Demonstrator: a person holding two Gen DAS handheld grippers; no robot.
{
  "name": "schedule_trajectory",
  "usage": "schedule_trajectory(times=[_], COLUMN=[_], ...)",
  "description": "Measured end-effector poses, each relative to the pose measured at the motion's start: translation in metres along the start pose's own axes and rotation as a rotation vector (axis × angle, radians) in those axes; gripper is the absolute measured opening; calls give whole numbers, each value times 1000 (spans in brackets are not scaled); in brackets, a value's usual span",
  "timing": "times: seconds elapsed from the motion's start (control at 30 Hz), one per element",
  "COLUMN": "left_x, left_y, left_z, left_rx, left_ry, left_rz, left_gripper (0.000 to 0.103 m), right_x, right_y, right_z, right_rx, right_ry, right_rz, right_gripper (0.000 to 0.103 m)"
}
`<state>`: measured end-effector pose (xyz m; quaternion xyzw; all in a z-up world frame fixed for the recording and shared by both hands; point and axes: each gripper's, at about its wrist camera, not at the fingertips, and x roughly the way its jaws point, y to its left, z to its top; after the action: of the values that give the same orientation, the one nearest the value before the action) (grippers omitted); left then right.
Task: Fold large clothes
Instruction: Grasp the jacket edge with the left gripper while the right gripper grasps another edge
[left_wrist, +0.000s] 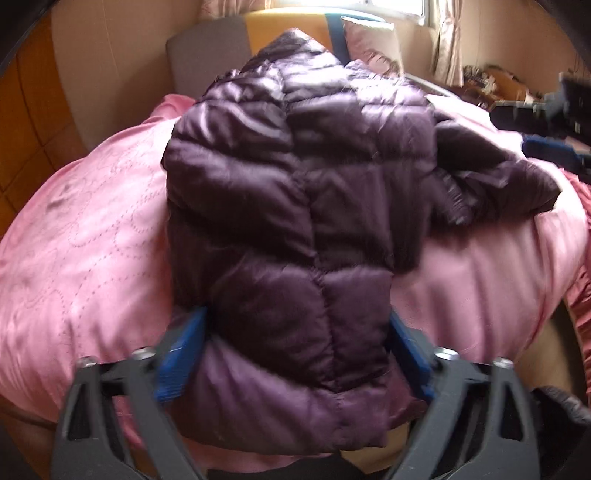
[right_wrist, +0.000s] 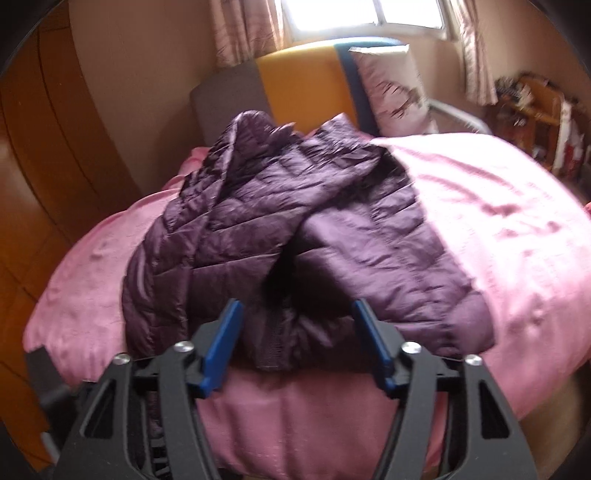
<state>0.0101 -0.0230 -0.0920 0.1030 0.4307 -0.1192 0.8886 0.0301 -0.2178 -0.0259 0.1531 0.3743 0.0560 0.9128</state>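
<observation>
A dark purple quilted puffer jacket (left_wrist: 295, 206) lies on a pink bedspread (left_wrist: 81, 236), hem toward me, one sleeve spread to the right. My left gripper (left_wrist: 295, 350) is open, its blue-padded jaws standing on either side of the jacket's hem. In the right wrist view the jacket (right_wrist: 266, 229) lies bunched, a sleeve (right_wrist: 399, 266) running toward the near right. My right gripper (right_wrist: 297, 347) is open just short of the jacket's near edge, holding nothing. The right gripper also shows in the left wrist view (left_wrist: 554, 125) at the far right.
The bed has a grey, yellow and blue headboard (right_wrist: 295, 85) with a pillow (right_wrist: 391, 88) leaning on it. A wooden wardrobe (right_wrist: 48, 166) stands at the left. Cluttered shelves (right_wrist: 535, 122) stand at the right, under a curtained window (right_wrist: 362, 18).
</observation>
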Motion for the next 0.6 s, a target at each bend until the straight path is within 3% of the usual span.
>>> schedule_trajectory(times=[0.03,0.1,0.2,0.27,0.3,0.37,0.4,0.6], left_x=[2,0,-8,-15,-19,-27,-31,-46], left_y=[4,10,28,45,56,72,84,172], left_z=[0,0,1,4,6,16,21,67], left_rx=[-13,-29,-79,-142,-183,-244,-279,-473], left_ry=[-2,-20,-33,-38,-47,-58,-69,-174], left_rz=[-15,-27,-86,-159,-197,-229,-232,-201], left_gripper=[78,56,32,27,25,25,25,25], right_x=[9,22,49,68,75,82,78,29], right_y=[2,5,9,12,14,19,24,12], right_z=[1,1,5,9,12,18,24,59], right_rx=[16,36,69,85,92,78,47,-97], right_ry=[33,69,126,150,163,163,138,-26], right_rz=[47,102,161,195,217,226,229,107], right_gripper=[53,52,53,49,36,23,10,6])
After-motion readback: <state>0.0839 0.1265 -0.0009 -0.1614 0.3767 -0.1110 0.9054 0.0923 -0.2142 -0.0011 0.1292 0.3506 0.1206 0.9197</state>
